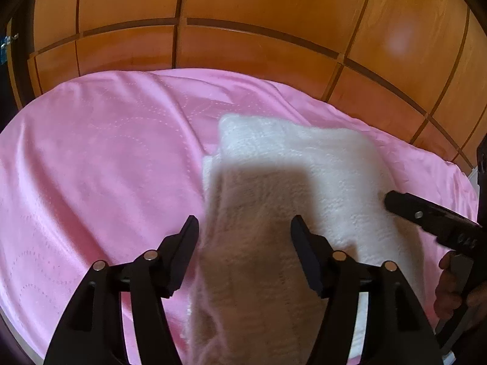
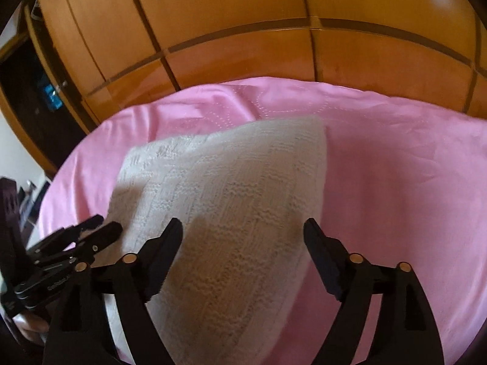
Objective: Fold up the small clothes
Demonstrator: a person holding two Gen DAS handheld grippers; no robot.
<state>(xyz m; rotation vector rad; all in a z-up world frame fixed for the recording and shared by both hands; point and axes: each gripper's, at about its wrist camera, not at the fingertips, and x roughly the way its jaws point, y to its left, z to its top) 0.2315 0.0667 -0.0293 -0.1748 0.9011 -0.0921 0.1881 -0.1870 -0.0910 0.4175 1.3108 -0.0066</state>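
Pink bedding [image 1: 100, 158] fills the lower part of both views, with orange wooden wardrobe doors [image 1: 243, 24] curving across the top. On the bedding lies a white knitted garment [image 1: 304, 164], already doubled over by the look of its thick layered edge; in the left wrist view it runs from the centre down to the bottom edge, and in the right wrist view [image 2: 231, 188] it spreads from centre left to the bottom.

The left gripper [image 1: 243, 228] has its jaws wide apart, one on each side of a raised strip of the knit in the lower middle of the frame, with nothing clamped. That straddling stance probably lines it up to pinch the near edge. The right gripper [image 2: 243, 228] is likewise spread wide over the garment's near end, gripping nothing. In the left wrist view it also shows at the right edge, with its tip reaching the garment. Placing the two side by side along the same edge suggests both ends are meant to be lifted together for another fold, so the knit stays square and does not twist
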